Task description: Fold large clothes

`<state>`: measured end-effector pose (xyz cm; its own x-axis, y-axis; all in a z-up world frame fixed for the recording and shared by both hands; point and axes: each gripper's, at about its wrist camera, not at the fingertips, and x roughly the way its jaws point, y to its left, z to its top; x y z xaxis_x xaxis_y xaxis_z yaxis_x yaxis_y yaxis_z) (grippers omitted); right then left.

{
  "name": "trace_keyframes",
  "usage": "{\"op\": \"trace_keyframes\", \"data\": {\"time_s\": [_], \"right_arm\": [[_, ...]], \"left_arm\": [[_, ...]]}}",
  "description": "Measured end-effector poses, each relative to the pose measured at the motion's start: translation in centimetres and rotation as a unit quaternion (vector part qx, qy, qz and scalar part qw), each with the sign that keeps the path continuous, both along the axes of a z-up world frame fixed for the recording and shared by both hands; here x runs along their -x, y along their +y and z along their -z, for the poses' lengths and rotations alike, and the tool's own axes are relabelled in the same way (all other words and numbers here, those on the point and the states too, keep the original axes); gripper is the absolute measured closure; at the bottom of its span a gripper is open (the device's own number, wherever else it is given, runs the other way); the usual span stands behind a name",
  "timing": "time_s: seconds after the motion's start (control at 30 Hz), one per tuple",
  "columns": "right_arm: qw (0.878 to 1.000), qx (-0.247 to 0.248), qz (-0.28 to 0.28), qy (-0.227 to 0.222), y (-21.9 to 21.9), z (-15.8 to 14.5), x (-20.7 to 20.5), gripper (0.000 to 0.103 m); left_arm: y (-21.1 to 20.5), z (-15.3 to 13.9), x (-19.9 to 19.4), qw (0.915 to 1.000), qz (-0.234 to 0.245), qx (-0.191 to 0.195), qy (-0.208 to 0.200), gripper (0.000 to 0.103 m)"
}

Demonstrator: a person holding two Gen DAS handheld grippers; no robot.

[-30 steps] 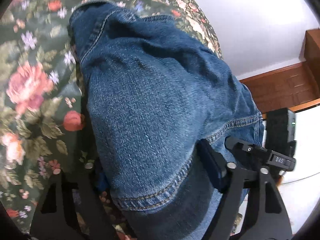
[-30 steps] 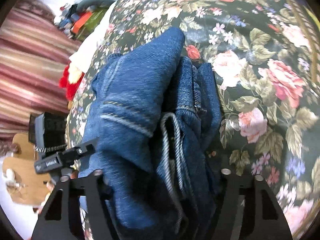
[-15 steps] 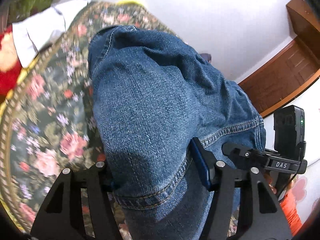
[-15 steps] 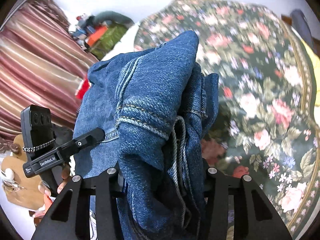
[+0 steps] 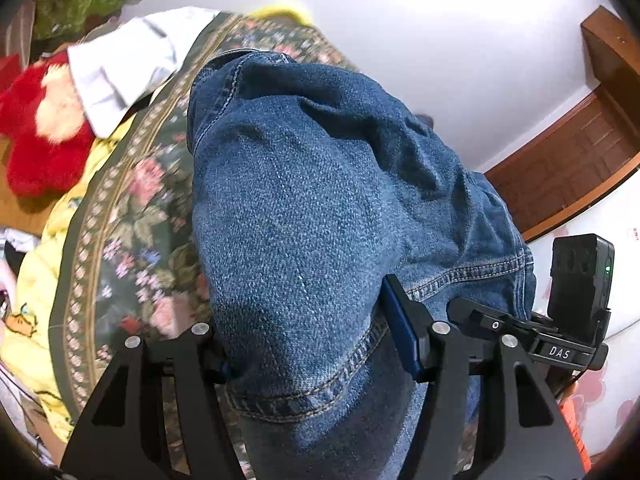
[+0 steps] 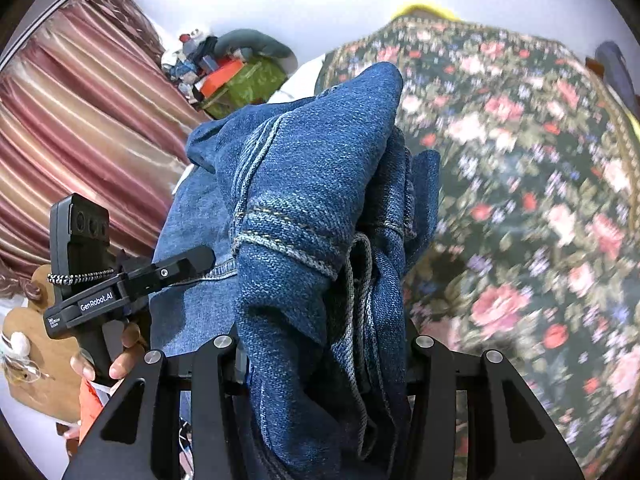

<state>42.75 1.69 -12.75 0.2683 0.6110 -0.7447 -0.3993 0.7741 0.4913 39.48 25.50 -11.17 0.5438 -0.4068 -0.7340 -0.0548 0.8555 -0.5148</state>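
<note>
Blue denim jeans (image 5: 320,200) hang bunched in the air above a floral bedspread (image 5: 132,216). My left gripper (image 5: 308,344) is shut on a thick fold near a stitched hem, its blue pads pressed into the denim. In the right wrist view the jeans (image 6: 312,160) rise as a crumpled, layered peak with a pale seam. My right gripper (image 6: 324,360) is shut on several layers of that bundle. A hand (image 6: 120,356) holds the other gripper's handle at the left, behind the cloth. The jeans hide both grippers' fingertips.
The floral bedspread (image 6: 520,200) spreads below and to the right. A red plush toy (image 5: 40,148), a white cloth (image 5: 120,60) and a yellow sheet (image 5: 36,280) lie at its edge. A striped curtain (image 6: 80,120), a green box (image 6: 248,80) and a wooden door (image 5: 580,160) surround it.
Both grippers have risen, lifting the jeans off the bedspread, which now looks farther away. Both pairs of jaws narrowed on the denim early and then held.
</note>
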Motion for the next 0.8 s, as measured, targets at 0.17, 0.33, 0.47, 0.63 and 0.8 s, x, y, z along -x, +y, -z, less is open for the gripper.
{"op": "trace_keyframes", "data": {"time_s": [0.17,0.33,0.47,0.63,0.8], "right_arm": [[0.999,0.012,-0.004,0.05,2.1,4.8,0.0,0.059],[0.996,0.038,-0.018,0.073,3.5,9.5,0.3,0.059],[0.993,0.064,-0.031,0.098,4.0,12.6,-0.1,0.058],[0.992,0.075,-0.038,0.09,4.2,13.8,-0.2,0.055],[0.992,0.082,-0.048,0.084,4.1,13.8,0.2,0.043]], "left_arm": [[1.7,5.1,0.6,0.999,-0.001,0.008,0.043,0.042],[2.4,10.1,1.2,0.9969,0.0,0.016,0.077,0.042],[2.5,14.0,1.2,0.9938,0.003,0.029,0.107,0.042],[2.6,16.3,1.4,0.9954,-0.001,0.025,0.093,0.034],[3.5,16.5,2.8,0.9962,-0.019,0.025,0.082,0.029]]}}
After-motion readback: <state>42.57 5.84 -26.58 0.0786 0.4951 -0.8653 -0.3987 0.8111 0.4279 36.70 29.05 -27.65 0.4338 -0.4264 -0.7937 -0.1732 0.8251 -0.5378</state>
